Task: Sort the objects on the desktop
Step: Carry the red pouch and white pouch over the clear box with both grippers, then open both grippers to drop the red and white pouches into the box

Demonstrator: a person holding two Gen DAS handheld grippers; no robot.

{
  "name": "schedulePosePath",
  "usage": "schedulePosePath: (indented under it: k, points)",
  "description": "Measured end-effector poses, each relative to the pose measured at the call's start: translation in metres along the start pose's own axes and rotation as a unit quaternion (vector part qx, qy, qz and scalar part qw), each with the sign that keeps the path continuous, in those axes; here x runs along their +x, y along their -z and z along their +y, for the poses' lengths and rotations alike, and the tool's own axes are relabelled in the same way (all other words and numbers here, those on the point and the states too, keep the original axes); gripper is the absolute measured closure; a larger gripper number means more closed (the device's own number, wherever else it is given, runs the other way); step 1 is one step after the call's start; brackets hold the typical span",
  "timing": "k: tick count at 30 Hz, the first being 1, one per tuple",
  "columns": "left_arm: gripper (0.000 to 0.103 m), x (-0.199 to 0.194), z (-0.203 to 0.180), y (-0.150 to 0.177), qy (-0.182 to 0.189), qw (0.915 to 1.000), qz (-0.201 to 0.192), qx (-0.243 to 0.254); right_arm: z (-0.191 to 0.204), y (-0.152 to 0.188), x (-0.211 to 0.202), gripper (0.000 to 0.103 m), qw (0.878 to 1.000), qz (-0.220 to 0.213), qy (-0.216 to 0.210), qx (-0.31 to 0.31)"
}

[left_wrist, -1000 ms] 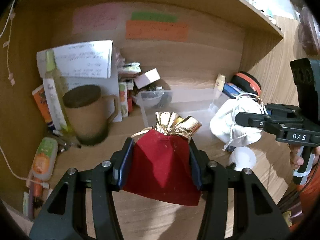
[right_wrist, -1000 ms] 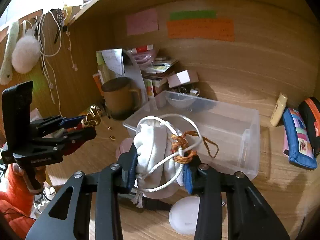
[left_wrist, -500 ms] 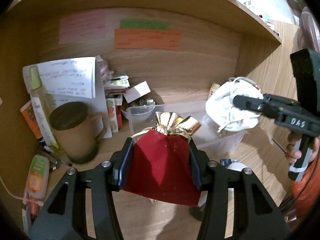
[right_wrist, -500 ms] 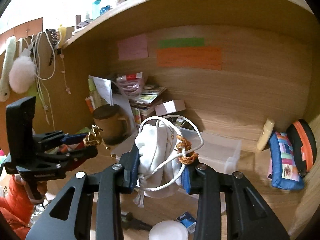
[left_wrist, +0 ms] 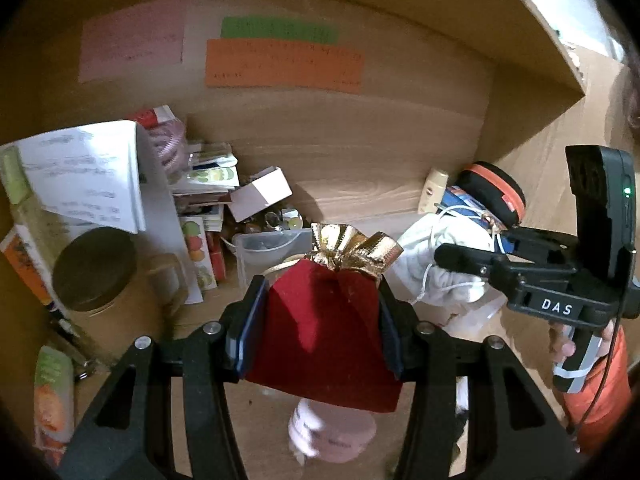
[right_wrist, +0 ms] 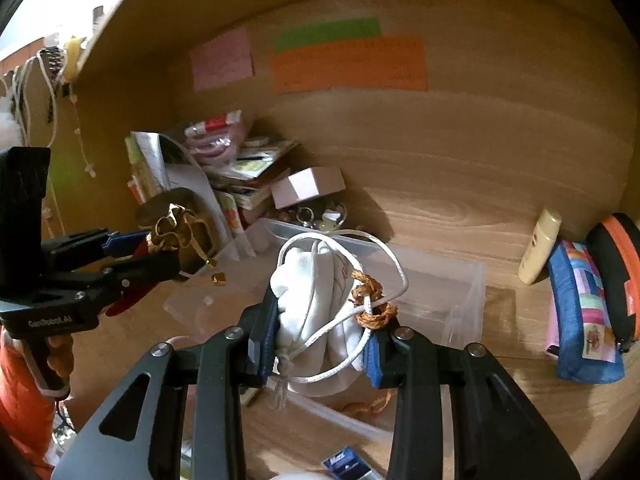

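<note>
Left claw (left_wrist: 320, 316) clamping one red pouch (left_wrist: 328, 332), right claw (right_wrist: 320, 332) clamping one white drawstring bag (right_wrist: 316, 304), one clear bin (right_wrist: 440, 292) behind.

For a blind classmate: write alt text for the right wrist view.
The right gripper clamps a white drawstring pouch above a clear plastic bin on a cluttered wooden desk. At left, the left gripper holds a red pouch with a gold top.

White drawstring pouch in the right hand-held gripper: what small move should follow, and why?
Probably lower the white drawstring pouch into the clear plastic bin and open. The right hand-held gripper holds it clamped above the bin's near wall, and the bin looks nearly empty. The left hand-held gripper holds the red velvet pouch.
</note>
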State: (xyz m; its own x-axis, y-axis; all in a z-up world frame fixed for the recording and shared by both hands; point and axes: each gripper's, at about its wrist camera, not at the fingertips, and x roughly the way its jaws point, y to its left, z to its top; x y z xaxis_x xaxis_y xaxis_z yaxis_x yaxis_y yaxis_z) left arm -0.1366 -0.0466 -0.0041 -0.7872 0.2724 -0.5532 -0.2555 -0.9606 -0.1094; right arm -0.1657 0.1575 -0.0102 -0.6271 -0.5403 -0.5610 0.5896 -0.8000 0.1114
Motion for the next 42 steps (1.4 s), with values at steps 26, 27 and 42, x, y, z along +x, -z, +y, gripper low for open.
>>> schedulePosePath:
  k: [26,27,42]
  points:
    - [0.051,0.103,-0.007,-0.012,-0.011,0.9963,0.084,0.015,-0.028,0.009,0.060,0.070,0.996,0.077,0.052,-0.020]
    - [0.051,0.104,-0.005,-0.012,-0.010,0.9960,0.089,0.010,-0.028,0.009,0.060,0.070,0.995,0.076,0.054,-0.022]
    - [0.035,0.107,-0.005,-0.009,-0.004,0.9947,0.103,0.007,-0.020,0.015,0.065,0.059,0.993,0.088,0.068,-0.037]
